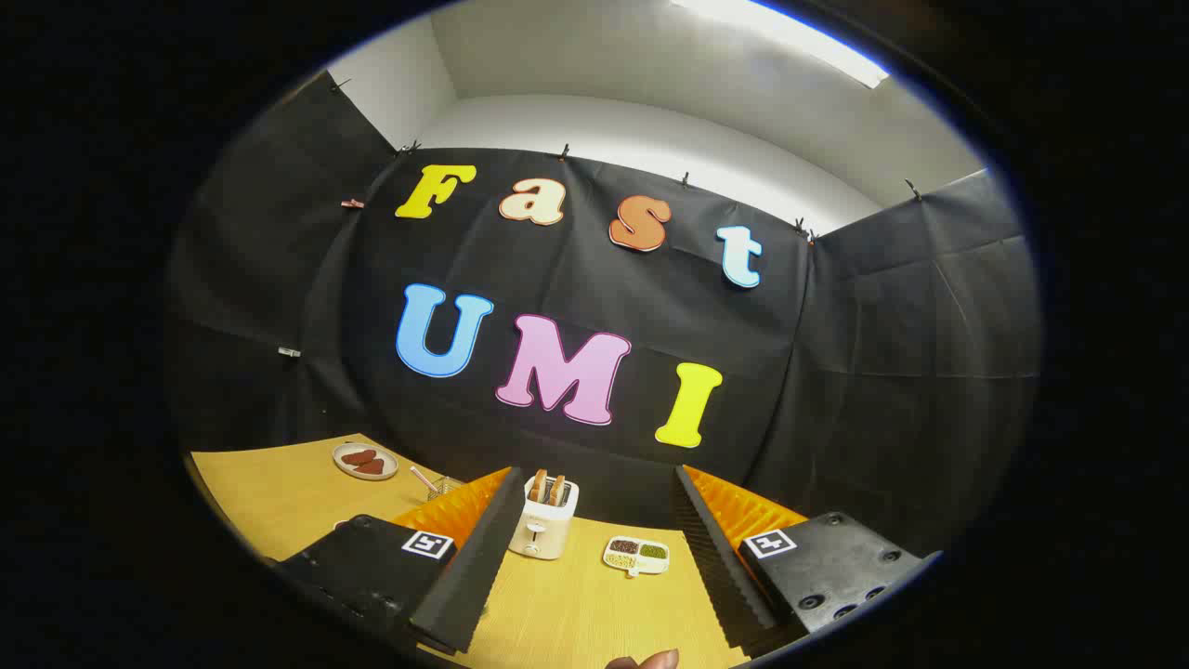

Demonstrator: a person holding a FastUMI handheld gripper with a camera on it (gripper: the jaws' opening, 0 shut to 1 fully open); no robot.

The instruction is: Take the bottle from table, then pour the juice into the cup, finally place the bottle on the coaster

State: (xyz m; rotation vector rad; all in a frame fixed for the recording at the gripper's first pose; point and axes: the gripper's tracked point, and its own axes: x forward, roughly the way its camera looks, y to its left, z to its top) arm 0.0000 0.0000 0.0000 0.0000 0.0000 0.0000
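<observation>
The gripper [594,567] holds its fingers spread with nothing between them, the toaster [544,520] just ahead, and I see no bottle, so better tilt down first to find it.

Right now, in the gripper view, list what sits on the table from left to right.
Plate with brown pieces → small wire basket → white toaster holding toast → divided dish of grains. The gripper is open, with the toaster and dish beyond its fingers.
</observation>
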